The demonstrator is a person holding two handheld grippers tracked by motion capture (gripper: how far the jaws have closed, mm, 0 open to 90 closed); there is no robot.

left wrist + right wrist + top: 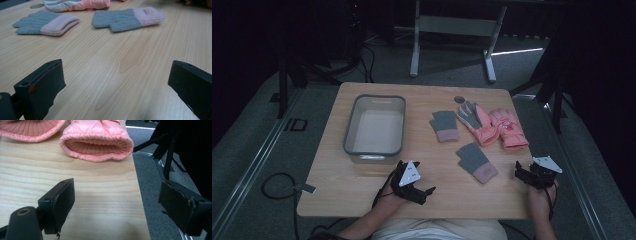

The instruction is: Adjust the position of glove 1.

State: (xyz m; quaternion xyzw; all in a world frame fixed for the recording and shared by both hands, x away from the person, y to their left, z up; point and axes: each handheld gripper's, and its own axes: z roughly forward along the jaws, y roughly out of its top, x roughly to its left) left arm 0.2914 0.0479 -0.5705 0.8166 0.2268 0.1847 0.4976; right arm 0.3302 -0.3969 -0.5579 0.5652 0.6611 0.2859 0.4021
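Reaching with your right gripper [523, 176], jaws spread and empty, risks nudging the puffy pink padded glove [96, 141] off the wooden table's [362, 185] right edge (it lies just beside it); your left gripper [424, 194] waits spread too.

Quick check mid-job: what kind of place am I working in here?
Probably a lab or recording workspace, not a home: a lone wooden table on grey carpet, dark surroundings, a metal stand frame behind, and cables trailing on the floor.
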